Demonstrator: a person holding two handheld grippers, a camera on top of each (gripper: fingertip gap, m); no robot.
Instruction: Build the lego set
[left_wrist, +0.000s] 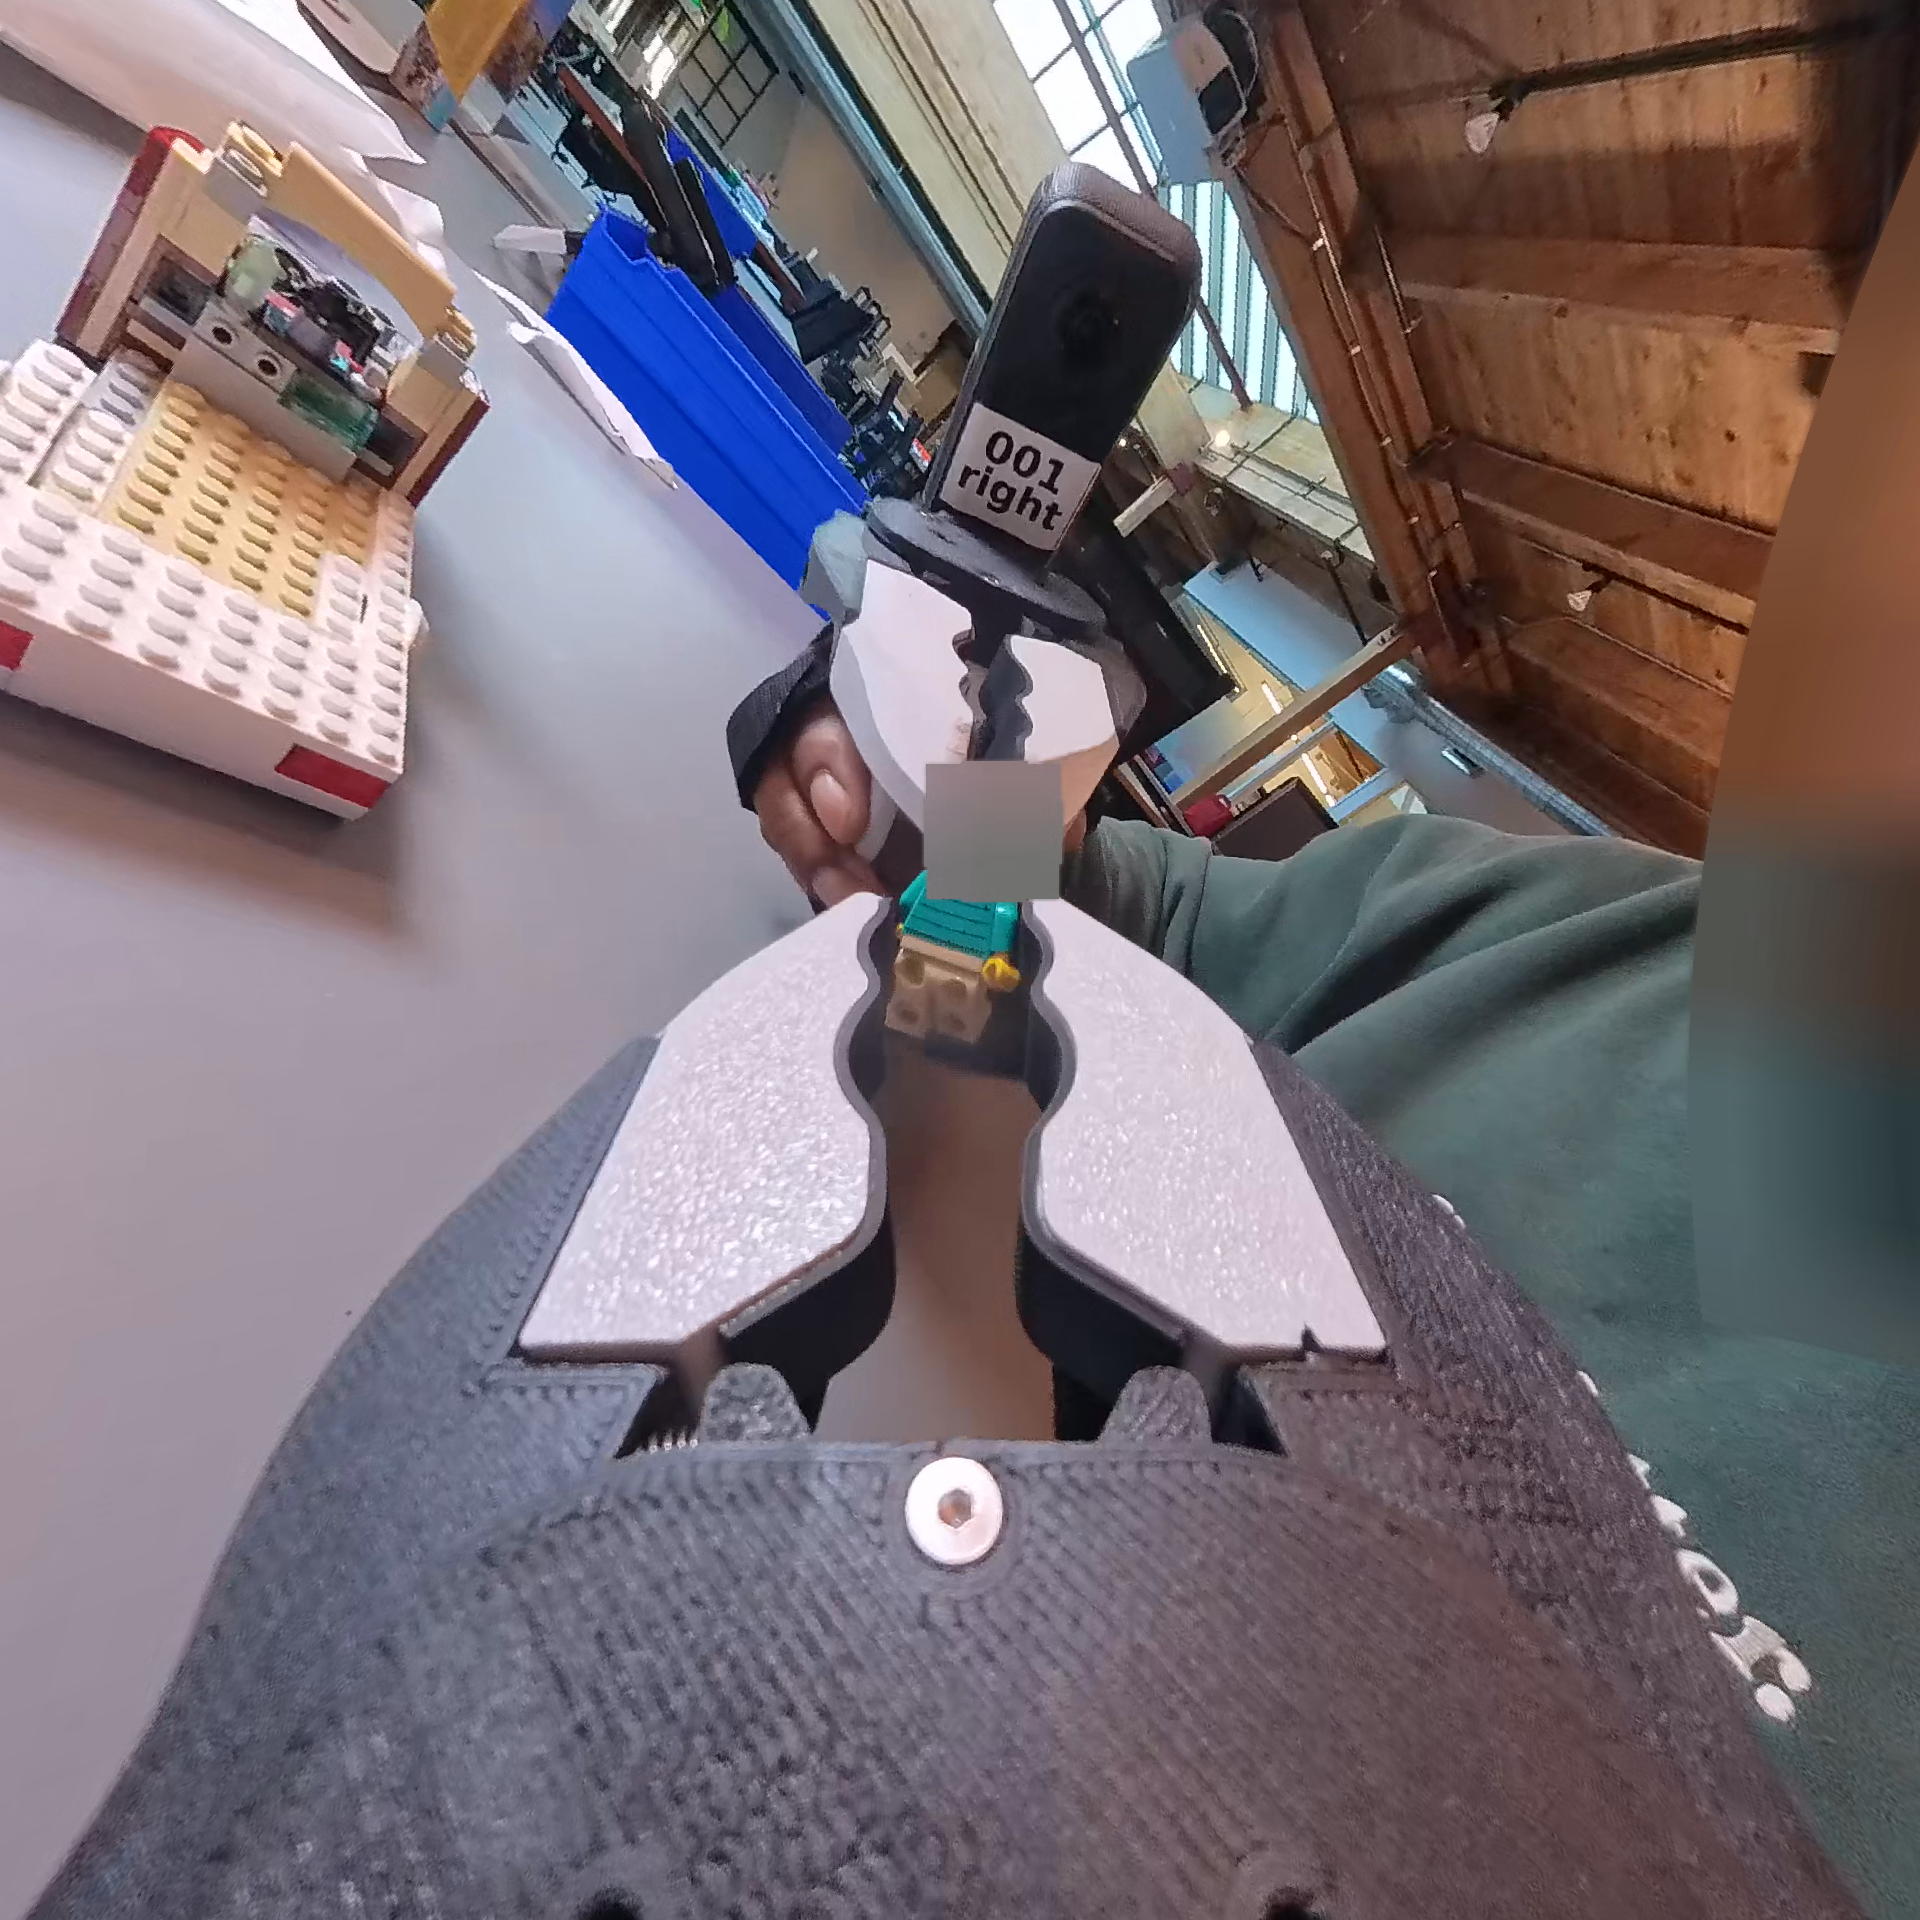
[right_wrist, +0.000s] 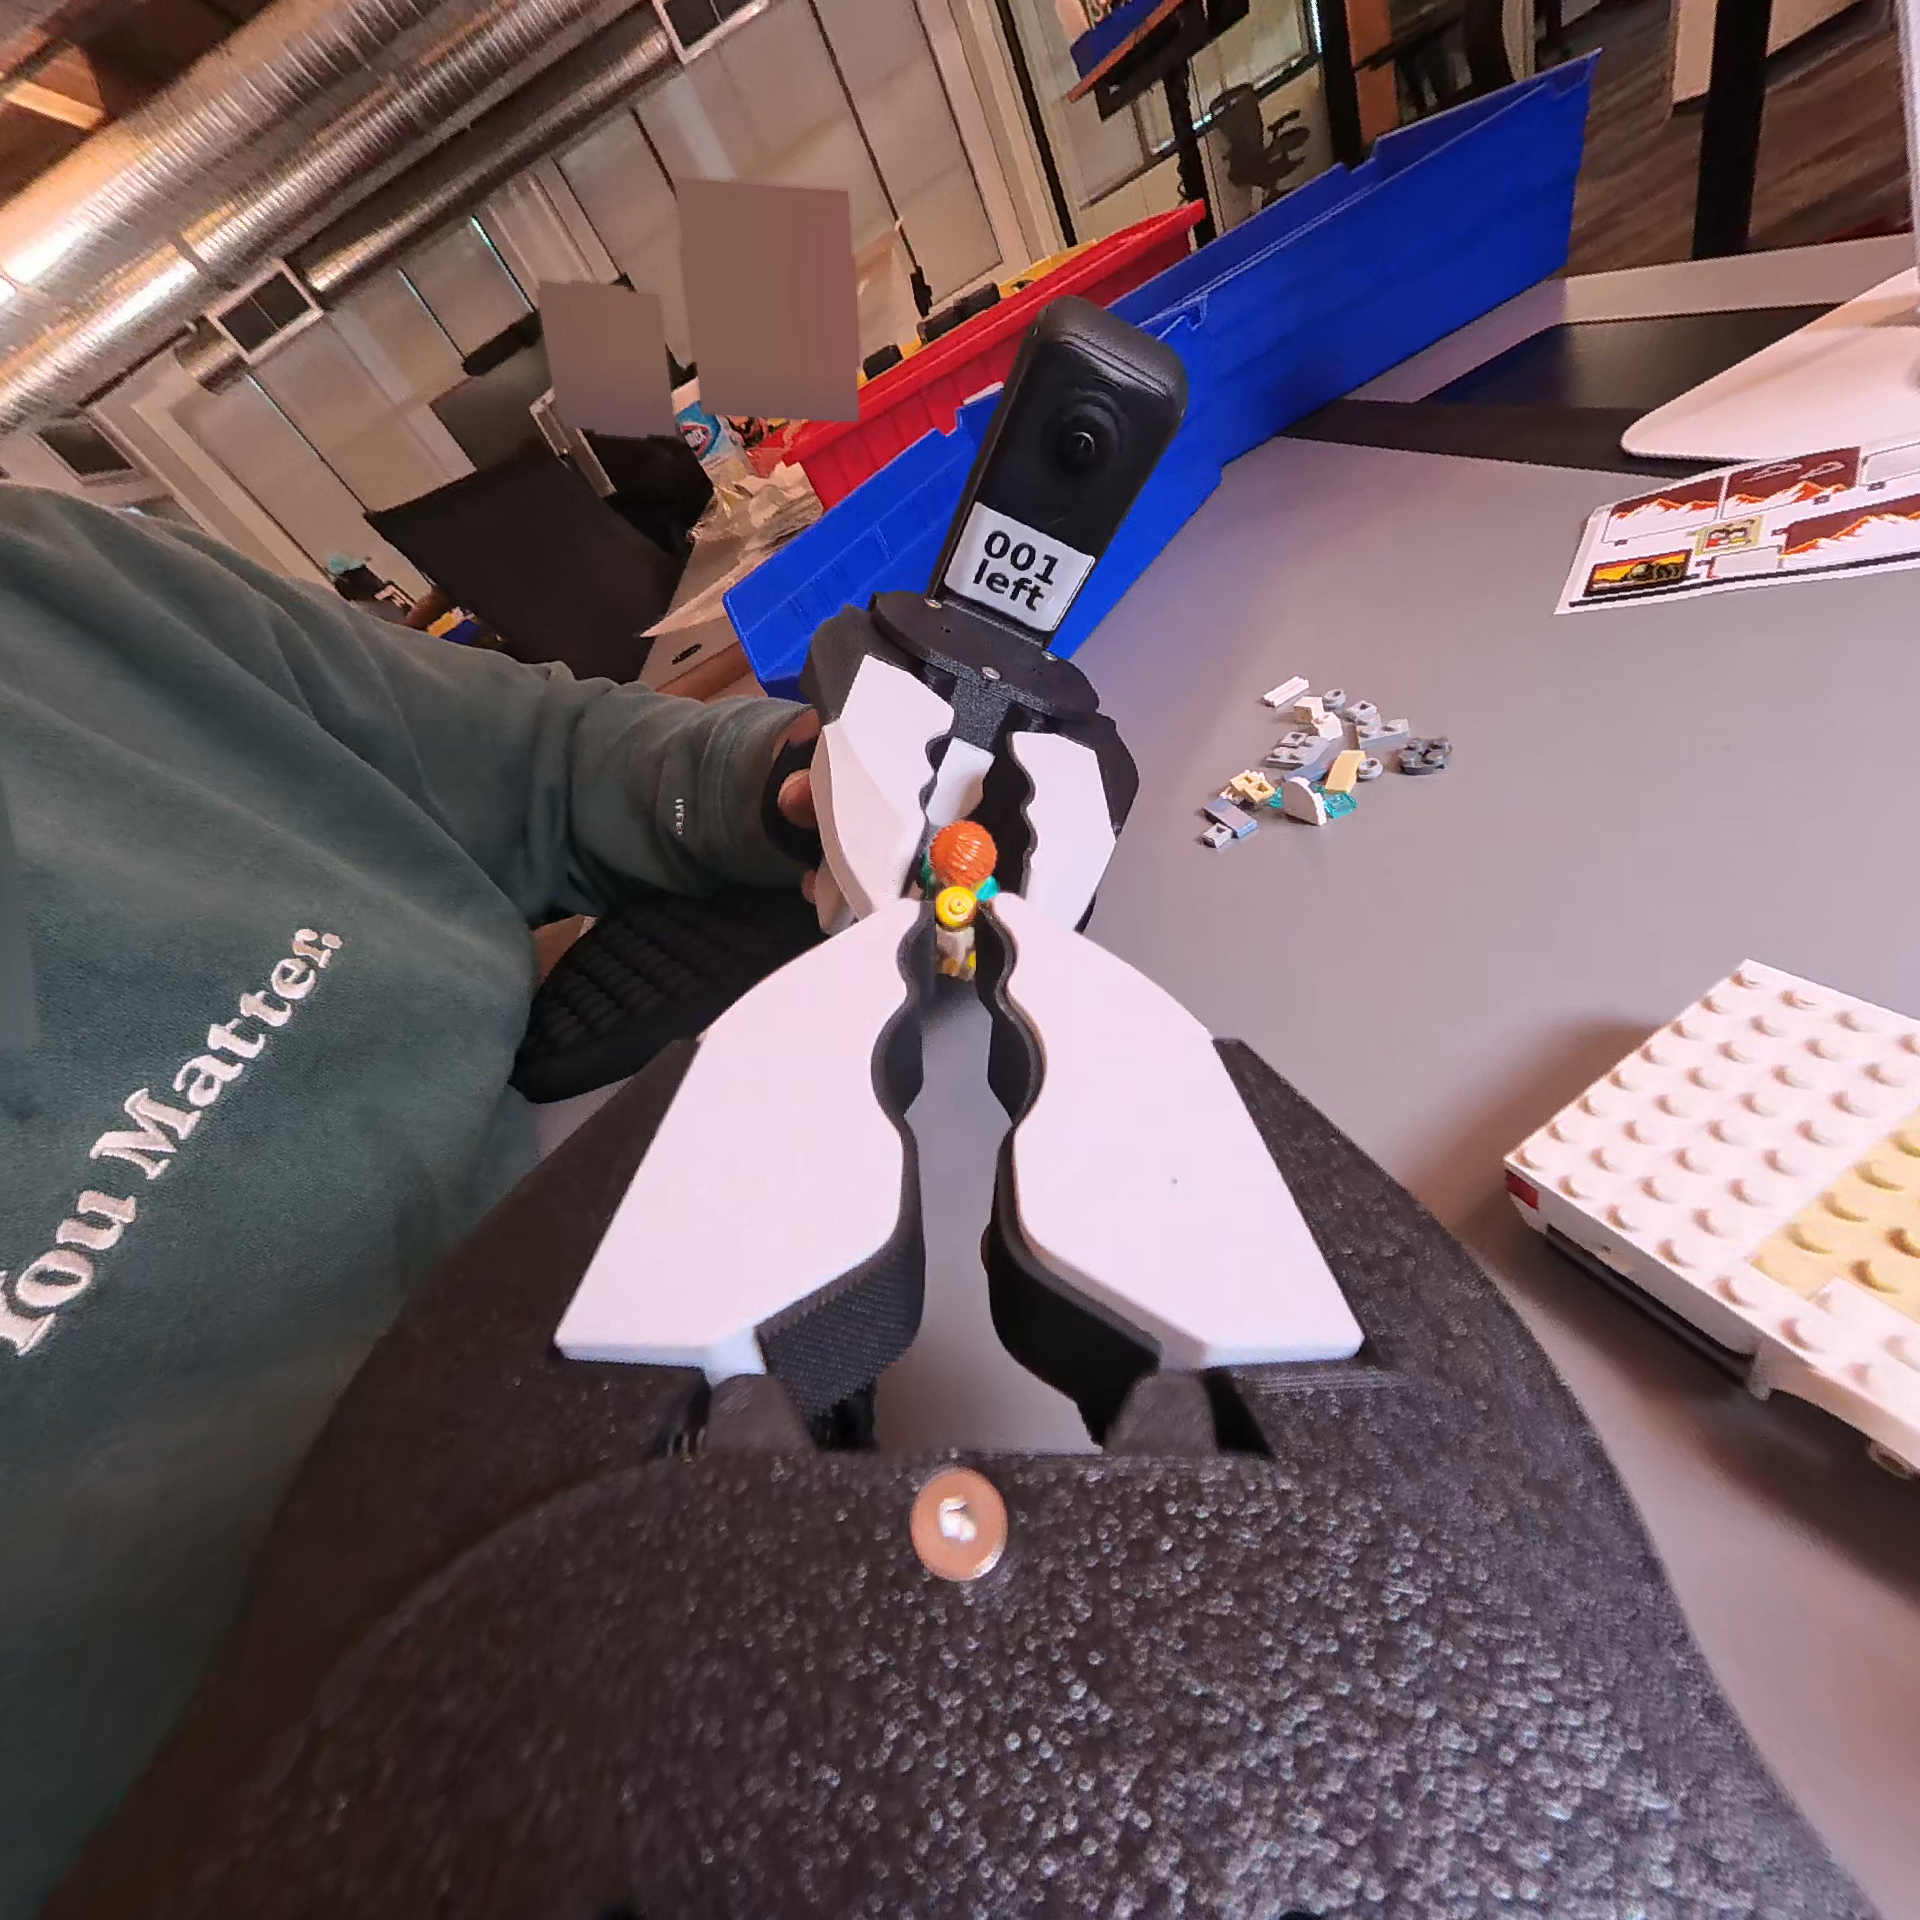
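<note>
A minifigure (left_wrist: 948, 920) with a teal torso, tan legs and orange hair (right_wrist: 963, 854) hangs in the air between my two grippers, which face each other tip to tip. My left gripper (left_wrist: 961, 935) is shut on its torso and legs. My right gripper (right_wrist: 956, 925) is shut on its lower body, and its white fingers (left_wrist: 894, 675) show beyond the figure in the left wrist view. The left gripper's fingers (right_wrist: 873, 790) flank the figure's head in the right wrist view. The partly built Lego model (left_wrist: 281, 312) stands on a white and tan baseplate (left_wrist: 208, 623), also seen in the right wrist view (right_wrist: 1683, 1143).
Loose small bricks (right_wrist: 1320, 758) lie on the grey table (right_wrist: 1455, 935). A sticker sheet (right_wrist: 1745, 540) and a white stand base (right_wrist: 1787, 384) are at the far right. A blue bin (right_wrist: 1299, 343) and a red bin (right_wrist: 997, 343) line the far edge. The person's green sleeve (right_wrist: 260, 831) is close. The grippers are tip to tip, or close to it. The partly built Lego model (left_wrist: 281, 312) is about 20 cm from both grippers' fingertips.
</note>
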